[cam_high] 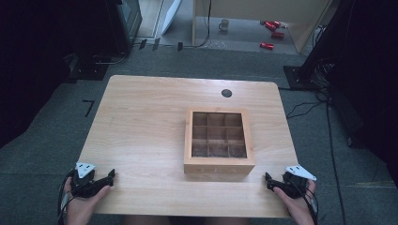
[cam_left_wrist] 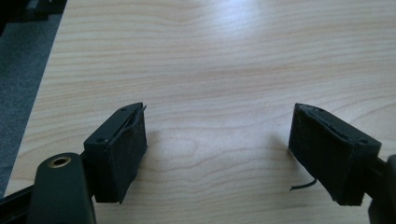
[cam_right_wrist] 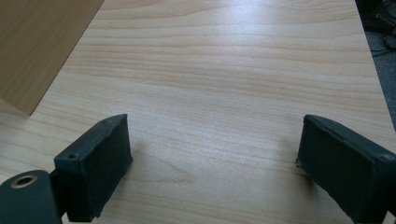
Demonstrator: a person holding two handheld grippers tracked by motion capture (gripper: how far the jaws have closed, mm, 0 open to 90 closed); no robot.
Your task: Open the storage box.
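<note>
Table bears gridded wooden box.

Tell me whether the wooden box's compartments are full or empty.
Empty. The high view looks down into the wooden box, and every compartment in its grid shows only a bare bottom.

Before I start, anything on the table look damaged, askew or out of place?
One small thing: a loose black thread sticks out from the left gripper's pad, which looks frayed. The wooden box sits square on the table, compartments apparently empty.
</note>
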